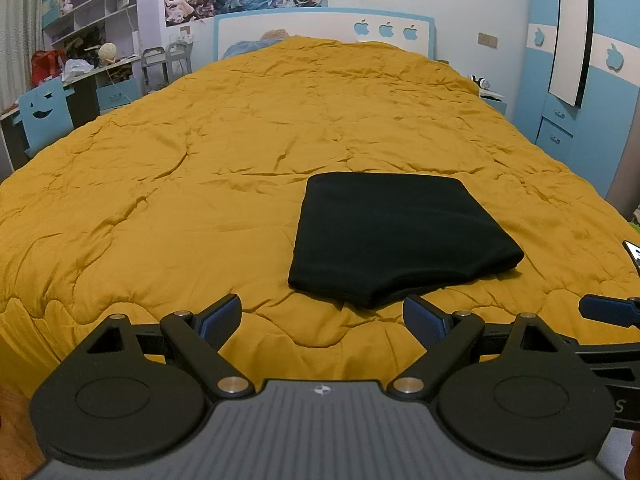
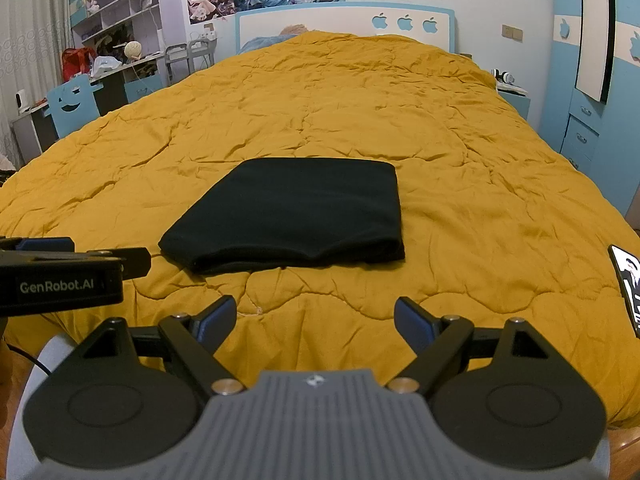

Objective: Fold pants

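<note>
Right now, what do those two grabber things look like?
Both match. The left gripper and right gripper have black arms with silver pivot pins, round black discs, blue pads on the fingers and a ribbed grey body. The left one's side reads GenRobot.AI in the right view.

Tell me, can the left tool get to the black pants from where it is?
Probably yes. The left tool is open and empty, and the folded black pants lie just ahead on the yellow quilt, slightly to its right, with nothing between.
</note>
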### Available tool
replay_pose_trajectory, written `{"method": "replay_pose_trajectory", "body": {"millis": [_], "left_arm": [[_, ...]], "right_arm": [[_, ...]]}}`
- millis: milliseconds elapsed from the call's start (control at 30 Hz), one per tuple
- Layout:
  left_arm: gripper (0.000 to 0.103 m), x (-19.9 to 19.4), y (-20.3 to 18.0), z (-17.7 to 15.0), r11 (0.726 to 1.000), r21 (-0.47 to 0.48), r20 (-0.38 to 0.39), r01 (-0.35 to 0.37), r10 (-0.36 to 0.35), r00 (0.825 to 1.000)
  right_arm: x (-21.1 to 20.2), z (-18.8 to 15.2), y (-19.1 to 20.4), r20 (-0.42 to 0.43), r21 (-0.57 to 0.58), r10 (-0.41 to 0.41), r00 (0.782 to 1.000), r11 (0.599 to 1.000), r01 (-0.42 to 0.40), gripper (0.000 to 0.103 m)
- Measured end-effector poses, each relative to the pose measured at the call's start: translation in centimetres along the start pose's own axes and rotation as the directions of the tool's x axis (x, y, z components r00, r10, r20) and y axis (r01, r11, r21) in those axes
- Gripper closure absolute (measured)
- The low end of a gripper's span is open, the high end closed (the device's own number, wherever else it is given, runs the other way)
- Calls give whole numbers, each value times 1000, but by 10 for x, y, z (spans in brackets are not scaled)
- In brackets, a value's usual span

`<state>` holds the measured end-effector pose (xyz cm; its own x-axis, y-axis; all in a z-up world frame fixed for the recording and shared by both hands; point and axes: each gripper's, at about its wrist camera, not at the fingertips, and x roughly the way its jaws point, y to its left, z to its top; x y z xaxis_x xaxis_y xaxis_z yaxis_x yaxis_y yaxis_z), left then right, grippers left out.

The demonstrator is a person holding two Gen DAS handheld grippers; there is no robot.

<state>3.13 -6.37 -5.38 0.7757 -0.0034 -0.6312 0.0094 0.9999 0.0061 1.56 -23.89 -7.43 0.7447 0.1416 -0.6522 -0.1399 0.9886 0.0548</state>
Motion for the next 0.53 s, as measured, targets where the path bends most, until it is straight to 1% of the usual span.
{"method": "replay_pose_trajectory", "body": {"millis": [533], "left_arm": [[0, -1, -2, 0, 1000, 4, 1, -5, 5, 1000]], "right_arm": [[-2, 0, 3, 1, 7, -1, 1000, 1000, 1, 21]]}}
